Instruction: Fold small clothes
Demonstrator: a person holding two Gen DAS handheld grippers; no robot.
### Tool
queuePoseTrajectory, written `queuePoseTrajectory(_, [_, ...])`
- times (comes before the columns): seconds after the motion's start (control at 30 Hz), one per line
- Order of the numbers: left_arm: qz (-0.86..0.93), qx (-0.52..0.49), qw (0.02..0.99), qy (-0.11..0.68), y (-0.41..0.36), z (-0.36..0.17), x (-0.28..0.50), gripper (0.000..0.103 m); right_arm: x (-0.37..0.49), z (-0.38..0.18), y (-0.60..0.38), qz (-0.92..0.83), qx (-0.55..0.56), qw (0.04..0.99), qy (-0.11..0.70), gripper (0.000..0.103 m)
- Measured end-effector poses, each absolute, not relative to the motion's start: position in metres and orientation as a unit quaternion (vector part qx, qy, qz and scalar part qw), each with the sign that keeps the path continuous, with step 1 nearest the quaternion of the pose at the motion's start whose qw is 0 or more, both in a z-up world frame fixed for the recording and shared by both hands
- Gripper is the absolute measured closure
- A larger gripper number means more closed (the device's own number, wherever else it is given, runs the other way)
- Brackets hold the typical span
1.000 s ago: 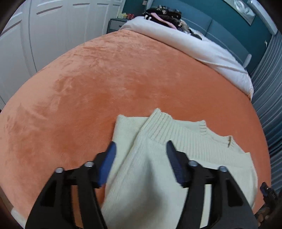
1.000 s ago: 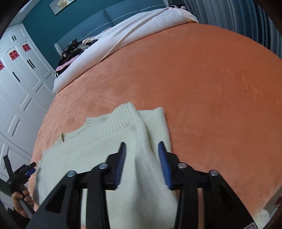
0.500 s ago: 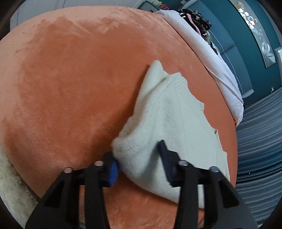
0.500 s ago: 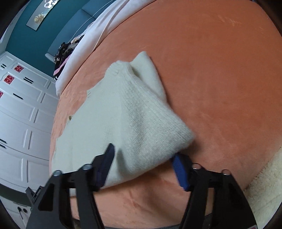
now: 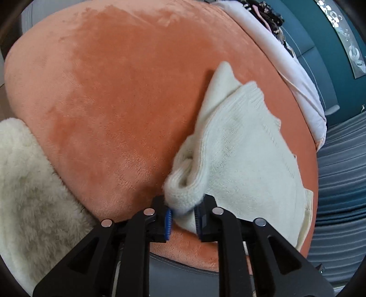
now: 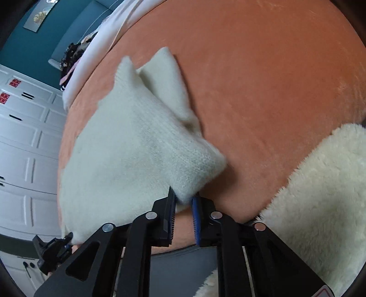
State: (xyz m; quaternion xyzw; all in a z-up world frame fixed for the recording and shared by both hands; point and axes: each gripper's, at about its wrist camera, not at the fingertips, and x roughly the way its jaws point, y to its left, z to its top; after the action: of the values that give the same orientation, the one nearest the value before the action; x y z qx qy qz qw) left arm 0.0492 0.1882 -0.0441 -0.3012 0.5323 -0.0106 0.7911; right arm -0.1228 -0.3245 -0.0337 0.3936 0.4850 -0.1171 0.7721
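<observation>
Cream knit sweater [image 5: 242, 146] lies on orange blanket [image 5: 109, 98], right of frame. Left gripper [image 5: 181, 216] pinches near corner, right gripper [image 6: 183, 212] other corner; both jaws easing open. Should lift both corners evenly, fold away.

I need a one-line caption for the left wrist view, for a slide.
Left hand-held gripper pinches a corner of the cream knitted sweater near the edge of the orange blanket.

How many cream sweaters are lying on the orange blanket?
1. The cream sweater lies on the orange blanket, with one near corner pinched in the left tongs and the other in the right tongs. Dark clothes are piled far off; more might hide there.
</observation>
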Motion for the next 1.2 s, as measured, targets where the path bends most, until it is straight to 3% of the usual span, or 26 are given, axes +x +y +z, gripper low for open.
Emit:
queuePoseTrajectory(0.1, [-0.001, -0.272, 0.818, 0.506, 0.185, -0.014, 0.051, 0.073, -0.125, -0.002, -0.330, -0.156, 0.350, 0.804, 0.455, 0.050])
queuePoseTrajectory(0.13, [-0.002, -0.271, 0.828, 0.491, 0.185, -0.002, 0.053, 0.060, -0.123, 0.012, -0.333, -0.170, 0.327, 0.820, 0.438, 0.044])
queuePoseTrajectory(0.2, [-0.005, -0.269, 0.849, 0.454, 0.184, 0.020, 0.062, 0.039, -0.113, 0.037, -0.339, -0.177, 0.289, 0.848, 0.407, 0.039])
queuePoseTrajectory(0.37, [-0.031, -0.241, 0.865, 0.438, 0.157, 0.026, 0.120, 0.024, -0.045, 0.049, -0.342, -0.133, 0.240, 0.879, 0.389, 0.031])
queuePoseTrajectory(0.47, [-0.038, -0.224, 0.840, 0.493, 0.140, -0.008, 0.158, 0.025, -0.003, 0.024, -0.332, -0.114, 0.220, 0.876, 0.414, 0.029])
queuePoseTrajectory(0.5, [-0.036, -0.222, 0.826, 0.516, 0.138, -0.020, 0.170, 0.036, 0.010, 0.008, -0.327, -0.098, 0.226, 0.869, 0.429, 0.031])
queuePoseTrajectory(0.53, [-0.027, -0.212, 0.821, 0.529, 0.135, -0.026, 0.173, 0.046, 0.022, -0.008, -0.324, -0.085, 0.231, 0.858, 0.451, 0.057])
queuePoseTrajectory(0.57, [-0.019, -0.198, 0.824, 0.531, 0.133, -0.028, 0.175, 0.063, 0.029, -0.019, -0.323, -0.087, 0.227, 0.847, 0.472, 0.079])
queuePoseTrajectory(0.6, [-0.021, -0.192, 0.830, 0.523, 0.134, -0.025, 0.175, 0.075, 0.032, -0.021, -0.323, -0.105, 0.216, 0.843, 0.482, 0.090])
queuePoseTrajectory(0.63, [-0.030, -0.196, 0.834, 0.515, 0.137, -0.020, 0.175, 0.088, 0.025, -0.010, -0.326, -0.098, 0.231, 0.855, 0.454, 0.092])
queuePoseTrajectory(0.7, [-0.028, -0.196, 0.841, 0.504, 0.146, -0.013, 0.174, 0.089, 0.004, 0.022, -0.338, -0.082, 0.273, 0.881, 0.377, 0.092])
queuePoseTrajectory(0.77, [-0.013, -0.177, 0.839, 0.514, 0.150, -0.024, 0.178, 0.089, -0.004, 0.025, -0.352, -0.095, 0.279, 0.887, 0.356, 0.093])
queuePoseTrajectory(0.87, [-0.012, -0.178, 0.838, 0.516, 0.148, -0.040, 0.181, 0.087, 0.019, -0.045, -0.367, -0.113, 0.273, 0.829, 0.474, 0.094])
queuePoseTrajectory(0.97, [-0.002, -0.130, 0.849, 0.512, 0.135, -0.029, 0.178, 0.086, 0.014, -0.030, -0.363, -0.131, 0.270, 0.842, 0.449, 0.088])
queuePoseTrajectory(1.0, [0.001, -0.124, 0.852, 0.509, 0.134, -0.025, 0.172, 0.083, 0.009, -0.019, -0.361, -0.147, 0.270, 0.844, 0.439, 0.078])
queuePoseTrajectory(1.03, [0.004, -0.123, 0.858, 0.500, 0.134, -0.016, 0.165, 0.081, 0.002, -0.007, -0.356, -0.166, 0.268, 0.850, 0.423, 0.077])
queuePoseTrajectory(1.17, [-0.023, -0.143, 0.882, 0.449, 0.121, 0.019, 0.119, 0.057, -0.020, 0.039, -0.324, -0.108, 0.284, 0.882, 0.361, 0.073])
queuePoseTrajectory(1.2, [-0.034, -0.142, 0.883, 0.446, 0.112, 0.021, 0.110, 0.056, -0.020, 0.041, -0.307, -0.077, 0.276, 0.885, 0.366, 0.073])
